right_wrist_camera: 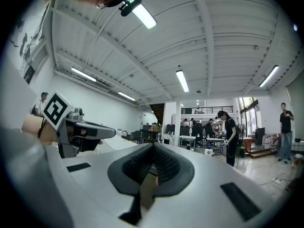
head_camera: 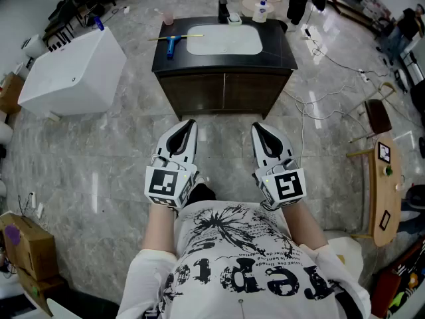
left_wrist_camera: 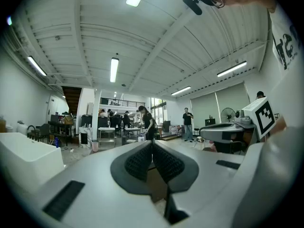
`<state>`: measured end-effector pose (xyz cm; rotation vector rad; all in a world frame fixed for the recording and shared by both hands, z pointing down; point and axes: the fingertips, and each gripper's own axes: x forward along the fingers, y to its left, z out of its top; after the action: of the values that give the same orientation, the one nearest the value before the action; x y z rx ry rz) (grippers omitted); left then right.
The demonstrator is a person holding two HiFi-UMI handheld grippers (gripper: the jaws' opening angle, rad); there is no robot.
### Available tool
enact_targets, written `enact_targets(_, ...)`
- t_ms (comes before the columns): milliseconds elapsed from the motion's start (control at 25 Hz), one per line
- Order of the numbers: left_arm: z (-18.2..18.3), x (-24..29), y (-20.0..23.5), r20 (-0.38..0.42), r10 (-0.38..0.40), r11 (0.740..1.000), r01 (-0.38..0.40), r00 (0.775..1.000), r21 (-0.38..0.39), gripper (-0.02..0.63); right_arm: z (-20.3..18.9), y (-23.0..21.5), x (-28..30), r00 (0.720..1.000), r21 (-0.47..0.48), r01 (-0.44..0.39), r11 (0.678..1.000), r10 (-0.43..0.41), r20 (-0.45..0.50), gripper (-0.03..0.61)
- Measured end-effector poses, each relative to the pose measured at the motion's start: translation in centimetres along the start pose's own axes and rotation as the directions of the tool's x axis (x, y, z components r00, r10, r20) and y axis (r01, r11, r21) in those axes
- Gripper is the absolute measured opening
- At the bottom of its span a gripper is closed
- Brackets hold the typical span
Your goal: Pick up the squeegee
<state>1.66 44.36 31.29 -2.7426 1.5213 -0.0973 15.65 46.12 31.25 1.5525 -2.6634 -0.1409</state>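
Observation:
The squeegee (head_camera: 172, 43), with a blue handle and a yellow blade, lies on the black vanity top (head_camera: 159, 57), left of the white sink basin (head_camera: 224, 39). Both grippers are held level near the person's waist, well short of the vanity and side by side. My left gripper (head_camera: 189, 124) is shut with its ribbed pads together (left_wrist_camera: 152, 144) and nothing between them. My right gripper (head_camera: 257, 129) is also shut and empty (right_wrist_camera: 153, 146). Neither gripper view shows the squeegee.
A white bathtub (head_camera: 73, 72) stands left of the vanity. Cables (head_camera: 319, 102) trail over the floor at the right, near a wooden chair (head_camera: 378, 115) and a small table (head_camera: 384, 185). A cardboard box (head_camera: 26, 251) sits at lower left. People stand far off in the hall (left_wrist_camera: 147, 122).

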Motion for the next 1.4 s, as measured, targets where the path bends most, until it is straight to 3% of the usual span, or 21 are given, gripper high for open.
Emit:
enact_targets(480, -0.5, 2.4, -1.9, -0.019, 0.0, 1.0, -0.001, 1.0, -0.011, 0.015, -0.7, -3.0, -0.2, 1.0, 0.017, -0.006, 1.0, 0.005, 0.006, 0.012)
enact_targets(680, -1.6, 3.4, -2.6, -0.017, -0.001, 0.997, 0.0, 1.0, -0.073, 0.015, -1.6, -4.2, -0.3, 1.0, 0.06, -0.008, 0.998, 0.008, 0.005, 0.014)
enact_targets(720, -1.5, 3.7, -2.5, 0.001, 0.005, 0.996, -0.004, 1.0, -0.094, 0.063, -1.9, -4.5, -0.3, 1.0, 0.071, -0.002, 0.997, 0.002, 0.003, 0.014)
enact_targets(760, -1.3, 3.9, -2.3, 0.022, 0.016, 0.994, -0.013, 1.0, -0.108, 0.247, -2.1, -4.9, -0.1, 1.0, 0.082, 0.005, 0.997, -0.005, 0.001, 0.014)
enact_targets(800, -1.1, 4.2, -1.9, 0.04, 0.03, 0.993, -0.026, 0.999, -0.113, 0.354, -2.3, -5.2, 0.1, 1.0, 0.091, 0.011, 0.996, -0.011, 0.0, 0.014)
enact_targets(1080, -1.4, 6.3, 2.8, 0.029, 0.096, 0.992, -0.093, 0.995, -0.088, 0.357, -3.2, -6.3, 4.1, 1.0, 0.095, 0.014, 0.995, -0.013, -0.007, 0.014)
enact_targets(1400, -3.5, 14.9, 11.8, -0.004, 0.069, 0.994, -0.069, 0.998, -0.087, 0.357, -5.1, -8.9, 15.7, 0.999, 0.079, 0.033, 0.996, -0.03, -0.042, 0.014)
